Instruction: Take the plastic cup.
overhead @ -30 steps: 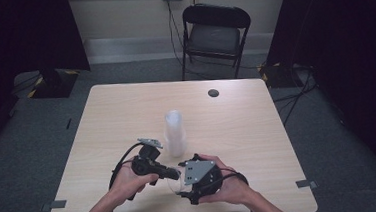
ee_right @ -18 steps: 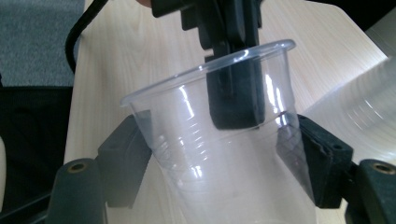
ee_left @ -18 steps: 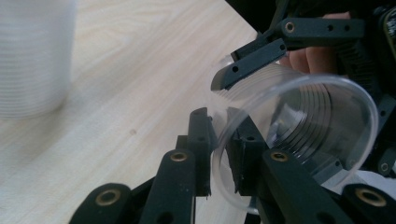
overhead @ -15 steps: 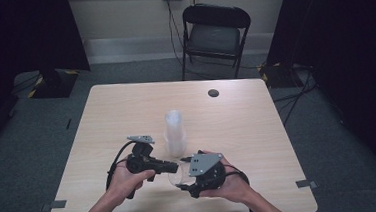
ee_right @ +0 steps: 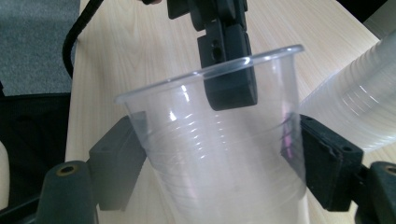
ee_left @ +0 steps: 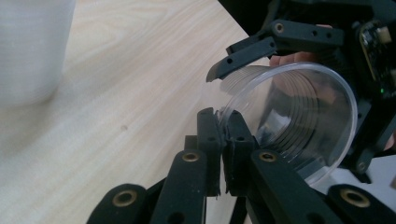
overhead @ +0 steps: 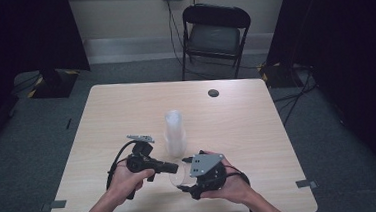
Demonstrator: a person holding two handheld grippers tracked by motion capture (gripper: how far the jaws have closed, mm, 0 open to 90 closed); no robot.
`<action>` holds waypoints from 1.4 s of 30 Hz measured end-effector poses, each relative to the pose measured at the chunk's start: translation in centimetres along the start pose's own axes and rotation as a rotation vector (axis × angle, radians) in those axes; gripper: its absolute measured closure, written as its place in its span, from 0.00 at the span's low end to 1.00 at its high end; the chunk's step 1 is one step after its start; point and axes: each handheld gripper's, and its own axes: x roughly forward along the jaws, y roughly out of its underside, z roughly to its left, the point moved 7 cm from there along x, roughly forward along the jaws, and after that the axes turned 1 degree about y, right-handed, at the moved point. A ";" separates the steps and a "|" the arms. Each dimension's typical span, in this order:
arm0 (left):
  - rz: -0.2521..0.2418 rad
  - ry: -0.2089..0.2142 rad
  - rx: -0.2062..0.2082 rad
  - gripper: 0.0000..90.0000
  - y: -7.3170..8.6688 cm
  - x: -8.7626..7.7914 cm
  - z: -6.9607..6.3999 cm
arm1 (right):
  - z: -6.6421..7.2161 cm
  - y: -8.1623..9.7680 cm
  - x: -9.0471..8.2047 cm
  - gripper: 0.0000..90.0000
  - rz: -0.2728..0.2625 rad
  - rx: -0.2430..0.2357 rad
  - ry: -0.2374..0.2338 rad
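A single clear plastic cup lies on its side just above the table's front, held between both grippers. My left gripper is shut on the cup's rim; its jaws have just been closing on it. My right gripper spans the cup's body with a pad pressed on each side; its jaws have just been opening a little. In the high view the left gripper comes from the left and the right gripper from the right. A stack of clear cups stands upright just behind.
The wooden table has a small black disc near its far edge. A black folding chair stands beyond the table. The stack of cups sits close behind the grippers.
The right gripper has rolled a little, so its grey plate now faces up more. The left gripper has shifted slightly left. The cup stays between the two.
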 end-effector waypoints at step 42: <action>-0.101 -0.061 0.092 0.88 -0.2 -0.3 0.0 | -0.6 0.4 0.3 0.32 -0.052 0.061 0.055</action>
